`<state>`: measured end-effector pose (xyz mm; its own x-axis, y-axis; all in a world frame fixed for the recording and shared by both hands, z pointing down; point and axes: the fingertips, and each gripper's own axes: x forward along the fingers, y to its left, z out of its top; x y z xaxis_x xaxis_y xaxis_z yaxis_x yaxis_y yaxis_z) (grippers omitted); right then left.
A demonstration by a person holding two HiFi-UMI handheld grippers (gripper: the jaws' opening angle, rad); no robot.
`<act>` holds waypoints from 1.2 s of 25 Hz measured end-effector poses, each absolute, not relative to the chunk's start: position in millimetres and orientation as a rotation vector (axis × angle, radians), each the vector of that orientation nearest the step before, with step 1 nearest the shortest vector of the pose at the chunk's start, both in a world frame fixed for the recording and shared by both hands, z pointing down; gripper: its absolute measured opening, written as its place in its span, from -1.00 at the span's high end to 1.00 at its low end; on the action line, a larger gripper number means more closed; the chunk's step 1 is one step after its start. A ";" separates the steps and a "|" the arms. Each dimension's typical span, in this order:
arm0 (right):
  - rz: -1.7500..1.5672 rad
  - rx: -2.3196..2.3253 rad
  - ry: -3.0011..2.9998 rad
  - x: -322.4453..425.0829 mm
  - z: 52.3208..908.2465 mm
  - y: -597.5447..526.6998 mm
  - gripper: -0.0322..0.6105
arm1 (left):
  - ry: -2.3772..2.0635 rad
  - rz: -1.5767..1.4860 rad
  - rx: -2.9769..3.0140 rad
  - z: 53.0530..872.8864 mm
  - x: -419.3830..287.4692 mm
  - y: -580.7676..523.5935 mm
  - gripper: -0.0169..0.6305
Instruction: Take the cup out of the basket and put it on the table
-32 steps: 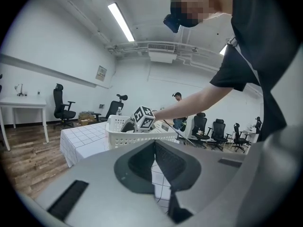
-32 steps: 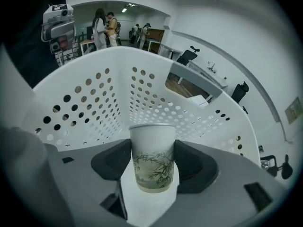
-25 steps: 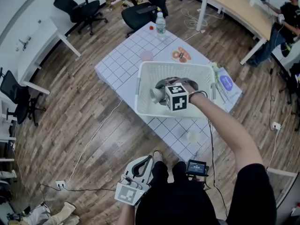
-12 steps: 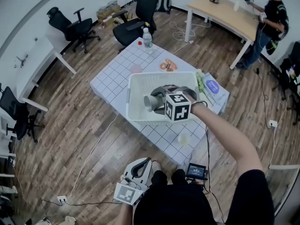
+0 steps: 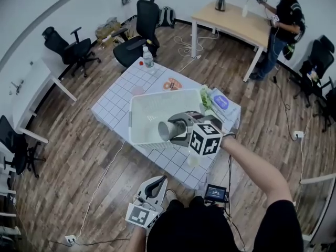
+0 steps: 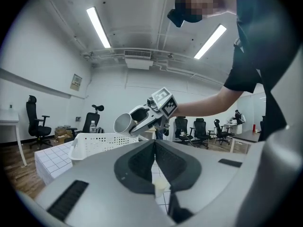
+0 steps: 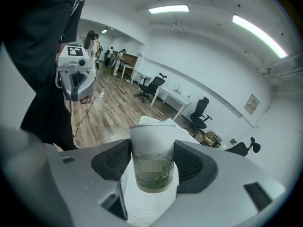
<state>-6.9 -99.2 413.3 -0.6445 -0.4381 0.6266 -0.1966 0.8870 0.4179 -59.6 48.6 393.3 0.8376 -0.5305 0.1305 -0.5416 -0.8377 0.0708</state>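
Hoisting cup (image 5: pixel 166 131) sideways over basket (image 5: pixel 130 121) near rim, frame centre, in right gripper (image 5: pixel 181 129); left gripper (image 5: pixel 156 186) idle at bottom edge (head view) | left gripper view: clenched, empty | right gripper view: clamped on cup walls | step: carry-out, midway | next: probably clearing rim, righting cup, setting on bare table (image 5: pixel 113 106).

Your cup (image 7: pixel 151 157) is matt white paper; your basket (image 5: pixel 157 94) is perforated white plastic, the table (image 5: pixel 113 103) smooth and white-gridded, the floor (image 5: pixel 79 156) wood planks.

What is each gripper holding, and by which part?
Right gripper clamps the paper cup by its side walls, mid-body; left gripper is shut, empty.
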 end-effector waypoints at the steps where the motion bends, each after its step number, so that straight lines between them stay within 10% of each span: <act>1: -0.396 0.472 -2.289 -3.0 409.7 -93.4 -0.01 | -0.843 0.155 2.913 391.8 -56.5 49.0 0.93; 30: -0.053 1.267 -2.765 68.2 352.6 65.4 -0.01 | -0.745 0.065 3.005 358.9 -7.1 49.0 0.93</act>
<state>68.2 65.4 352.6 -0.6488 -0.7571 0.0763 -0.7536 0.6532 0.0731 -7.1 49.0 358.9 0.8835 -0.4657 0.0515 -0.4675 -0.8833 0.0336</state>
